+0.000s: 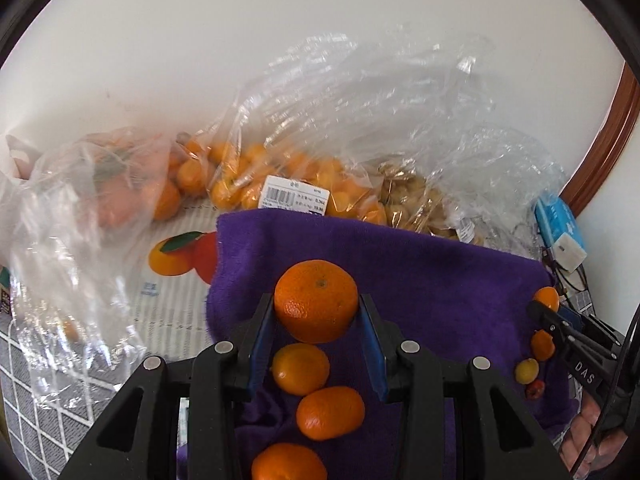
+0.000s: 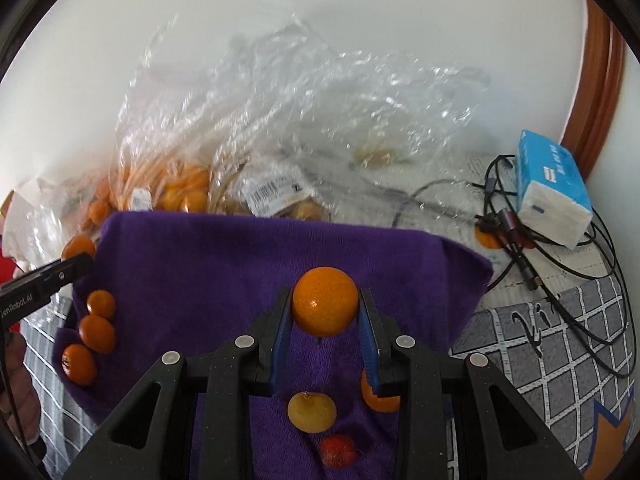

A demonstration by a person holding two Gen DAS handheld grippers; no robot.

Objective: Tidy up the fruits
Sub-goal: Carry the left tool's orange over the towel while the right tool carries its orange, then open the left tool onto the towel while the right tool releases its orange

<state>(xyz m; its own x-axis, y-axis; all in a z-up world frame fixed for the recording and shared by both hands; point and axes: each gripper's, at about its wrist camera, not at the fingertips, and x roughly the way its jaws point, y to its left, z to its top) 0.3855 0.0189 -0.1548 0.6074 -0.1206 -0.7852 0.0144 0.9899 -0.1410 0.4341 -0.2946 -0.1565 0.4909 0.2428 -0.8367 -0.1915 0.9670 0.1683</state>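
My left gripper (image 1: 316, 312) is shut on a large orange tangerine (image 1: 316, 300), held above a purple towel (image 1: 420, 272). Below it on the towel lie three more tangerines (image 1: 301, 369) in a row. My right gripper (image 2: 325, 312) is shut on a smaller round orange fruit (image 2: 325, 300) over the same purple towel (image 2: 240, 256). Under it rest a yellow fruit (image 2: 312, 411), a small red fruit (image 2: 338, 451) and another orange fruit (image 2: 380, 400). The right gripper (image 1: 540, 308) shows at the right edge of the left wrist view, and the left gripper (image 2: 76, 264) at the left of the right wrist view.
Clear plastic bags (image 1: 280, 168) of small oranges and brown fruit lie behind the towel against a white wall. A blue tissue pack (image 2: 552, 192) and black cables (image 2: 560, 256) sit at the right. A grey checked cloth (image 2: 560, 352) covers the table. A wooden frame (image 2: 600, 80) stands at the far right.
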